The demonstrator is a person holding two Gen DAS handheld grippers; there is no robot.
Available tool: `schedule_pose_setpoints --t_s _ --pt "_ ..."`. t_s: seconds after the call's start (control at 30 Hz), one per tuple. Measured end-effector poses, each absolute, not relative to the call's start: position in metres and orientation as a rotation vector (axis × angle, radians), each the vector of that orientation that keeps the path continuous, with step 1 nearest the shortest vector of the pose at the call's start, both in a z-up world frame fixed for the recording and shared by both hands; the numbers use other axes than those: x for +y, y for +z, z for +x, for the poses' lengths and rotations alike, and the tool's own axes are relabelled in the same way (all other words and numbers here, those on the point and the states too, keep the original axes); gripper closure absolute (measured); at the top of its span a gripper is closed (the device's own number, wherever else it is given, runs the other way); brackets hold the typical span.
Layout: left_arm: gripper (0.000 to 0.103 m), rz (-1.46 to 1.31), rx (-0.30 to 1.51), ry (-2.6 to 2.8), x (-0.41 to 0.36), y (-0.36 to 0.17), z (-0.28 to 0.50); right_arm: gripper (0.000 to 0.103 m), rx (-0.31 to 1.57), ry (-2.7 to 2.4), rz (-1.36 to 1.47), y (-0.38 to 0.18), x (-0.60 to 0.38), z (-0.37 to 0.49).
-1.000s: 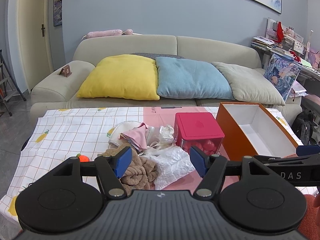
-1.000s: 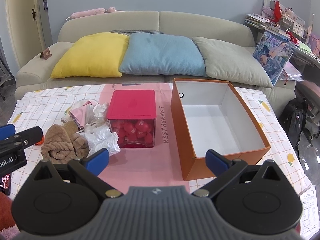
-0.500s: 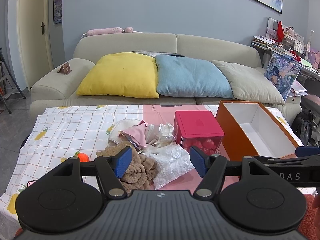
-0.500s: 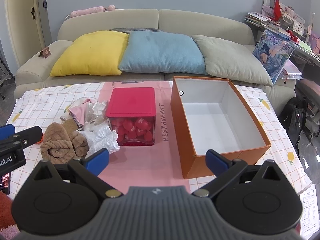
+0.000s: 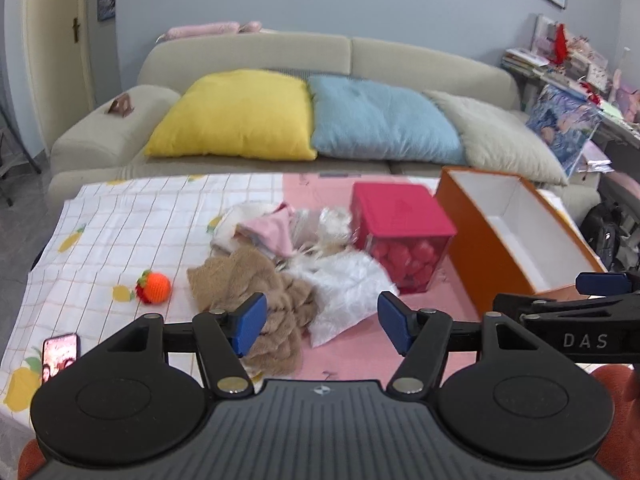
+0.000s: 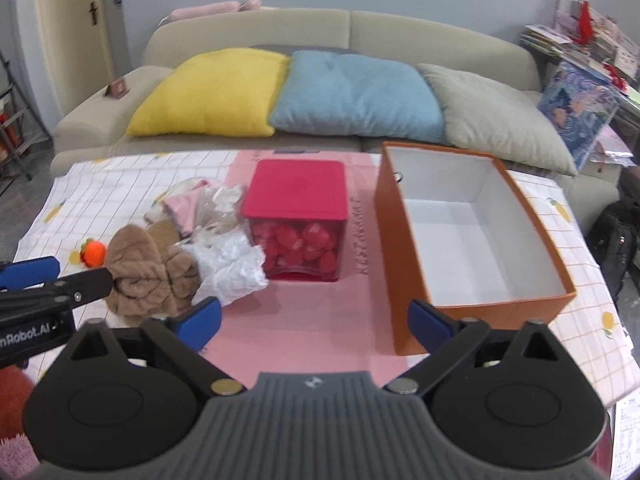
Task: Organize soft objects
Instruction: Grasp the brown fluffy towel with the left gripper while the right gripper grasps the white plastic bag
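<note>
A brown fluffy towel (image 5: 256,288) (image 6: 148,276) lies bunched on the table beside a crumpled white plastic bag (image 5: 344,284) and a pink cloth (image 5: 272,232). An orange knitted toy (image 5: 154,286) sits to their left. My left gripper (image 5: 320,322) hovers just short of the towel and bag, its jaws closing a little with nothing pressed between them. My right gripper (image 6: 314,322) hangs over the pink mat in front of the red-lidded box (image 6: 296,188), jaws wide and closing, nothing between them. The orange cardboard box (image 6: 400,248) stands open at the right.
A phone (image 5: 60,356) lies at the table's near left corner. Behind the table is a sofa (image 5: 248,52) with yellow, blue and grey cushions. A cluttered shelf and a backpack (image 6: 616,240) are at the right.
The left view has dipped down and nearer the pile, bringing the orange toy and the phone into sight. The right gripper's fingers have drawn slightly inward.
</note>
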State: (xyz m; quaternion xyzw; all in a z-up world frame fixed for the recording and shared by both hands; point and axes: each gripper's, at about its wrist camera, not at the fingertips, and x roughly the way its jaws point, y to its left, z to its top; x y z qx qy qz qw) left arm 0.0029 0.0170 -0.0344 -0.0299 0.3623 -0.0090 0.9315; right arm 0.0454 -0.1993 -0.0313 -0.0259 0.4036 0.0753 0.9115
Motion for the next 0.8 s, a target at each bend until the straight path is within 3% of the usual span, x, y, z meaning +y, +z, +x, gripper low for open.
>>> schedule_pose_setpoints --t_s 0.17,0.4,0.67,0.8 --pt "0.028 -0.073 0.77 0.027 0.038 -0.049 0.013 0.026 0.885 0.21 -0.054 -0.047 -0.188 0.058" --pt "0.019 -0.063 0.811 0.022 0.071 -0.075 0.045 0.026 0.929 0.259 -0.076 -0.068 -0.168 0.088" --pt "0.019 -0.105 0.869 -0.011 0.087 -0.107 0.084 0.026 0.979 0.295 -0.021 -0.1 -0.143 0.138" --pt "0.026 -0.102 0.902 -0.012 0.087 -0.123 0.097 0.025 1.024 0.285 0.035 -0.12 -0.133 0.163"
